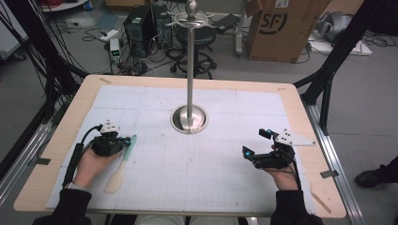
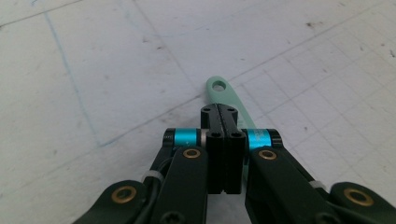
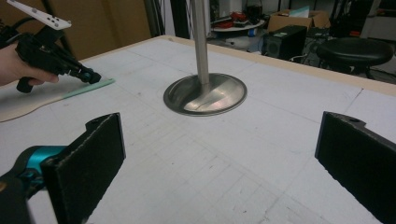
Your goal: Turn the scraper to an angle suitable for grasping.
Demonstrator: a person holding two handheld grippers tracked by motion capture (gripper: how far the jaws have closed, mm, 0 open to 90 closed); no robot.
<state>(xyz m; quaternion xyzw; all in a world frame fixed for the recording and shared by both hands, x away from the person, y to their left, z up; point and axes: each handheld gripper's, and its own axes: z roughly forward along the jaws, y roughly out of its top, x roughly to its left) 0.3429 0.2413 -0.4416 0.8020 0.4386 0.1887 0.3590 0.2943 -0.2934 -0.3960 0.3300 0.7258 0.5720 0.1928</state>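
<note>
A wooden table (image 1: 61, 136) carries a white gridded mat (image 1: 197, 168), with a tall metal stand (image 1: 189, 118) on a round base at the middle. Left of it lies a spatula (image 1: 121, 166) with a pale wooden blade and a mint-green handle. The left gripper (image 1: 126, 140) sits right over that handle, its jaws pressed together with nothing between them. The right gripper (image 1: 256, 145) hovers well apart at the right, jaws spread wide and empty.
</note>
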